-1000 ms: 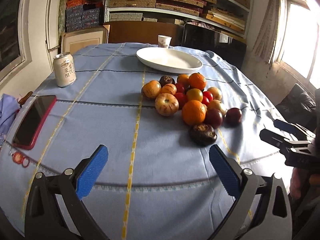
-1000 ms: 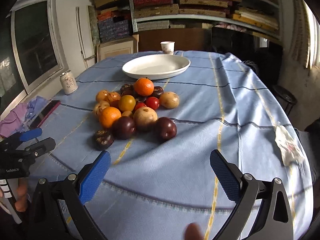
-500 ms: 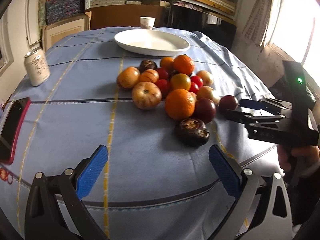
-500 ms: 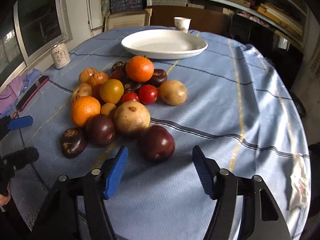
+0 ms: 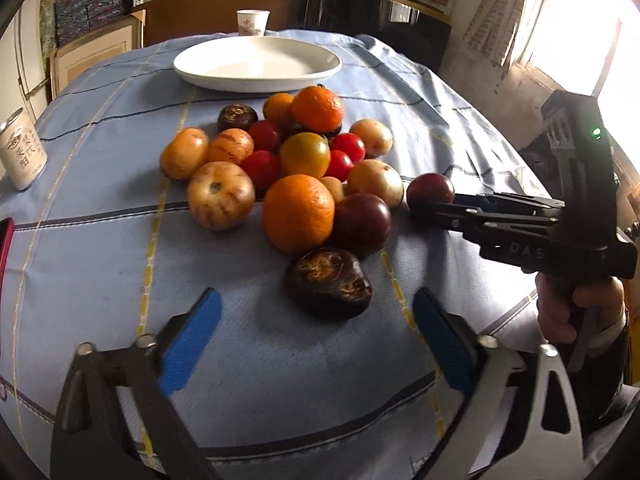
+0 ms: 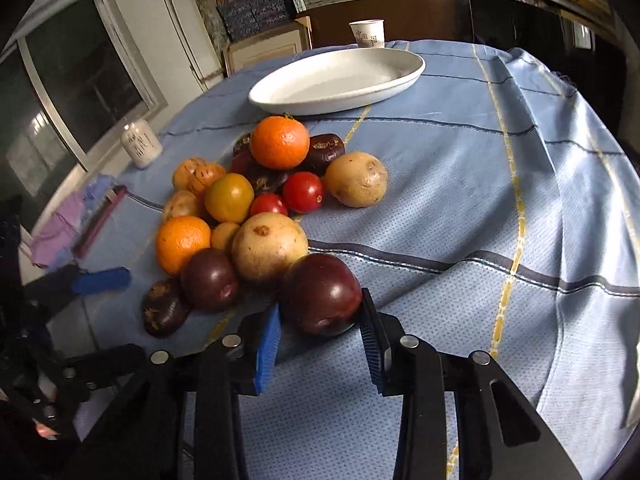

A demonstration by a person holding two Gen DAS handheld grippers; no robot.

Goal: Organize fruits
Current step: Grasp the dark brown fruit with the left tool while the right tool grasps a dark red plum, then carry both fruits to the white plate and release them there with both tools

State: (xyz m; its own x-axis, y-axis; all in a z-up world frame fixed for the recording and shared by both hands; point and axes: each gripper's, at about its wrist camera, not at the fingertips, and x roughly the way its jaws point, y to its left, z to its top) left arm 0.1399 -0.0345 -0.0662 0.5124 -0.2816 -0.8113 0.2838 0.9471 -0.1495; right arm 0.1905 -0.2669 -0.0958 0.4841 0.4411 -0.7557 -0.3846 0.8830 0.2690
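A heap of fruit lies on the blue tablecloth: oranges [image 5: 299,213], red tomatoes [image 5: 261,167], tan round fruits [image 5: 221,194] and dark purple ones [image 5: 362,222]. My right gripper [image 6: 320,330] has its pads against both sides of a dark red plum [image 6: 321,293] at the heap's near edge; it also shows in the left wrist view [image 5: 430,194]. My left gripper [image 5: 316,330] is open and empty, just short of a wrinkled dark fruit [image 5: 328,282]. A white oval plate [image 5: 258,63] stands empty behind the heap.
A paper cup [image 5: 253,23] stands behind the plate. A drink can [image 5: 21,154] is at the left, with a red-edged phone [image 5: 5,240] nearer me. Purple cloth [image 6: 60,228] lies at the table's left edge. Shelves and boxes fill the back wall.
My right gripper moved forward to the dark red plum and narrowed its jaws onto it. My left gripper moved closer to the heap and stayed open.
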